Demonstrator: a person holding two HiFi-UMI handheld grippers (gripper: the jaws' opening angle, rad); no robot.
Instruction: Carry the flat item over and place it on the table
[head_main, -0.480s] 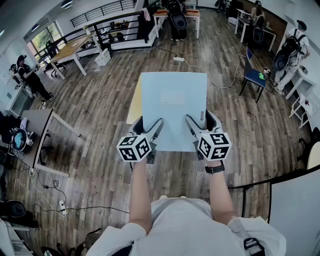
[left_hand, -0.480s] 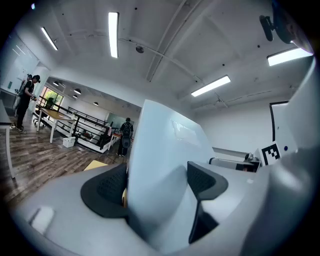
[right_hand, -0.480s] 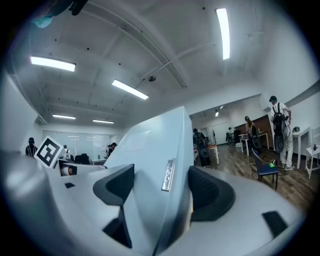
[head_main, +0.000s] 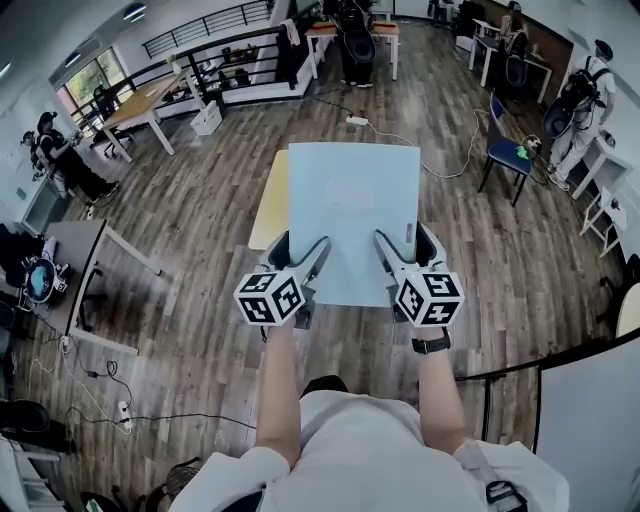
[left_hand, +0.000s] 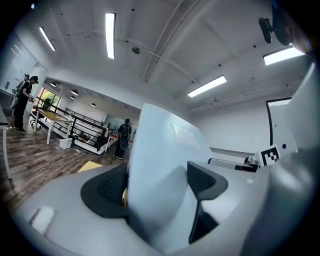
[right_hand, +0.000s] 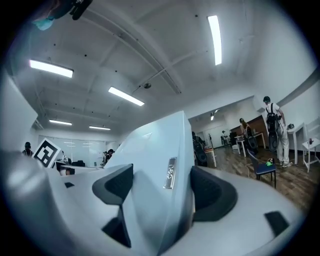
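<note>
Jointly, left gripper (head_main: 298, 250), right gripper (head_main: 407, 243) pinch flat item (head_main: 355, 190) near edge; floor (head_main: 200, 210) open ahead

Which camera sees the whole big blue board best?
The head view: the blue board shows whole, a flat rectangle above the floor. The left gripper view and right gripper view each show only one near edge, clamped between the jaws.

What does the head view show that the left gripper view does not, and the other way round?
Only the head view: the person's forearms, a wristwatch and the whole right hand-held gripper. Only the left gripper view: ceiling lights, and the left hand-held gripper from close, its dark pads pressing on the flat panel. Both: the pale blue flat panel, a yellow surface beneath it, and the wooden floor.
</note>
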